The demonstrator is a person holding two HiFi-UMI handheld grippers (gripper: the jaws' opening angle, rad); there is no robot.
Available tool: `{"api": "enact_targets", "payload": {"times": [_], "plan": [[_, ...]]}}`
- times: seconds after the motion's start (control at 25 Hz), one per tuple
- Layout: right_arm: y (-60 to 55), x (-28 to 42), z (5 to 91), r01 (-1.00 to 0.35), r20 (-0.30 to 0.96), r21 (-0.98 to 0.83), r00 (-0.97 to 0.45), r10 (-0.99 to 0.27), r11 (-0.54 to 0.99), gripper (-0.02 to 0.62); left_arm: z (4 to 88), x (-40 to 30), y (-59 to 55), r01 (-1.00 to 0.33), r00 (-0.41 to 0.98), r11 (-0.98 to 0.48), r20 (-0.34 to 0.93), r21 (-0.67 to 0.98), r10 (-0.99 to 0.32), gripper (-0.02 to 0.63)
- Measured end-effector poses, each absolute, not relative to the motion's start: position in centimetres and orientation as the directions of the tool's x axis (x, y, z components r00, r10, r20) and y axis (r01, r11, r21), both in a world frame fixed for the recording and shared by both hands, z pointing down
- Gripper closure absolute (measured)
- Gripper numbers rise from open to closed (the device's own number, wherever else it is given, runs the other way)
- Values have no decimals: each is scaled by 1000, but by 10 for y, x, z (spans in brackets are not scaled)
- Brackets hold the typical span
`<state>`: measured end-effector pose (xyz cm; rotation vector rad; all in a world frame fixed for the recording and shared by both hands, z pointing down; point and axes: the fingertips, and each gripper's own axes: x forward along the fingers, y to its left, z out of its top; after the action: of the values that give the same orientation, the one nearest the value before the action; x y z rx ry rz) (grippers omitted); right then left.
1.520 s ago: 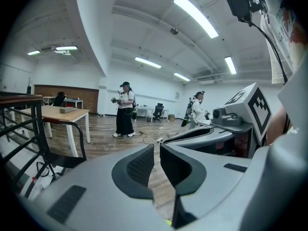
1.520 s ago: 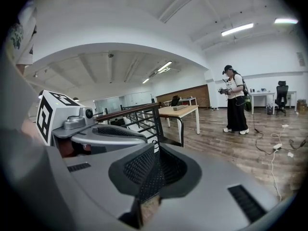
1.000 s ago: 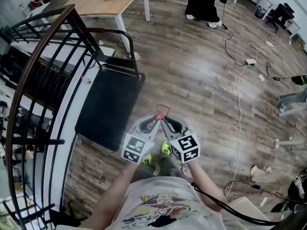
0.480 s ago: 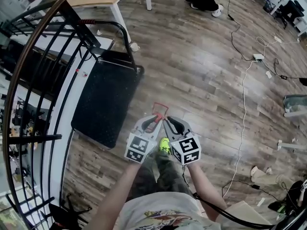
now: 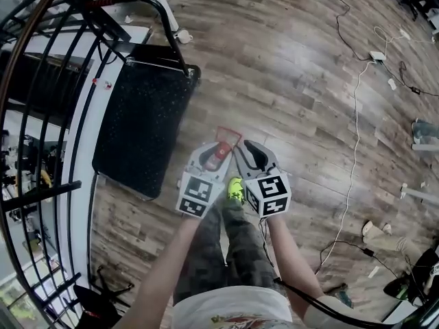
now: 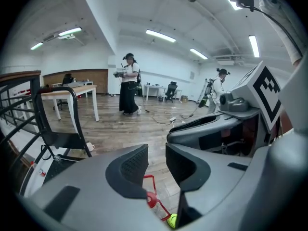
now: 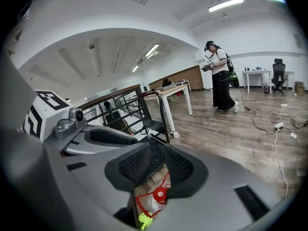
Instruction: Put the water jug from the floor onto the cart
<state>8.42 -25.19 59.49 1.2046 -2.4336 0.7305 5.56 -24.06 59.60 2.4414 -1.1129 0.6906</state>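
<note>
Wood-plank floor (image 5: 309, 101) fills the head view. The water jug (image 7: 159, 195) stands on it at the centre, with its red cap and red handle showing just under both sets of jaws. The left gripper (image 6: 156, 159) and right gripper (image 7: 161, 162) hang side by side over it. Each pair of jaws has just been opening and now stands spread, pinching nothing (the jug lies below the gaps, not between the pads). Compared with a second ago, the black cart (image 5: 140, 115), at 10 o'clock from the grippers, has slid up the frame. The wooden counter (image 6: 72, 89) has left the head view. A lime-green shoe (image 5: 235, 192) shows at 6 o'clock of the jaws.
</note>
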Motion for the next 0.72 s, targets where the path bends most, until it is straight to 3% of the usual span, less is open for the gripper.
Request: {"api": "enact_targets", "payload": {"times": [0.72], "plan": [[-259,71,734,-858,570,-280,-509,-645,431,506,732,41,-258,-743,565,-662,624,100,-539,515]]}}
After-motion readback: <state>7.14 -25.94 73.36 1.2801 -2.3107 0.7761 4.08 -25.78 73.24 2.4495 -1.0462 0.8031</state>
